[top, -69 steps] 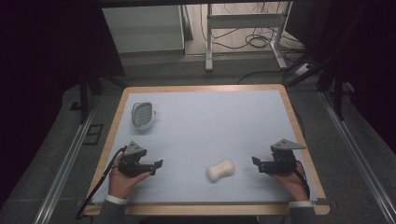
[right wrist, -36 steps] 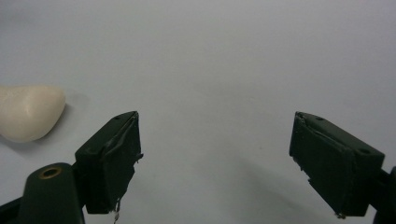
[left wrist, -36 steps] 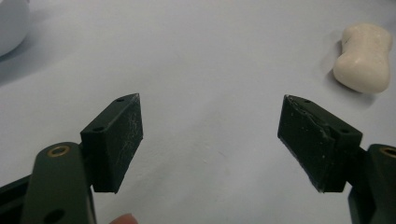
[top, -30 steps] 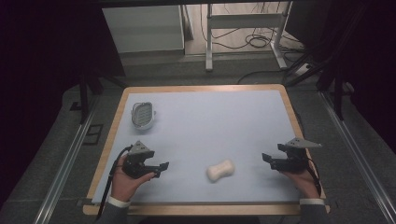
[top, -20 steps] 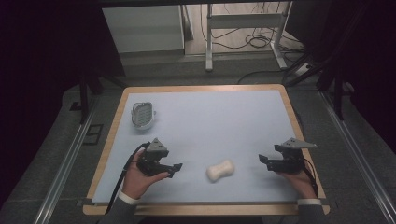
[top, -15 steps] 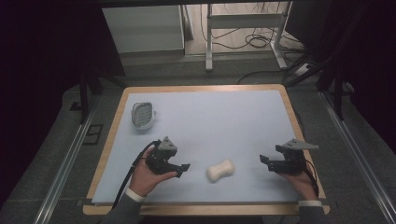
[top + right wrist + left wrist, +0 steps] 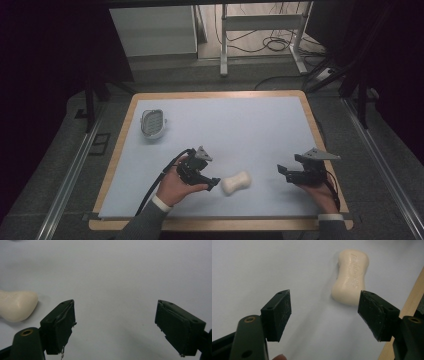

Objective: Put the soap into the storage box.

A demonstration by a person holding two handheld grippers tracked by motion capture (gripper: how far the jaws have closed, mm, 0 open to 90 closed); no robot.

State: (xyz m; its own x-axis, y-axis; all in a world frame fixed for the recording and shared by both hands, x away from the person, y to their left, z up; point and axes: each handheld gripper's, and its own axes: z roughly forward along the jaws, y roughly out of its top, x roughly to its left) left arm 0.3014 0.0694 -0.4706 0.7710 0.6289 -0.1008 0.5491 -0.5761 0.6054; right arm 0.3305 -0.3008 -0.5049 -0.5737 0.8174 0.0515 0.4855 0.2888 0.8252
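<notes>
A cream bar of soap lies flat on the pale blue table top, near the front edge. My left gripper hovers just left of it, open, jaws pointing at the bar. In the left gripper view the soap sits just beyond the fingertips, toward the right jaw, with nothing between them. My right gripper stands open at the front right, apart from the bar. In the right gripper view the soap peeks in at the left, outside the jaws.
A white oval soap dish with a ribbed inside rests at the table's far left. A wooden rim frames the table. Metal rails, a stand and cables lie on the floor beyond.
My left gripper has travelled right and slightly forward across the table to just beside the soap. The right gripper has barely shifted. The soap and dish stayed put.
</notes>
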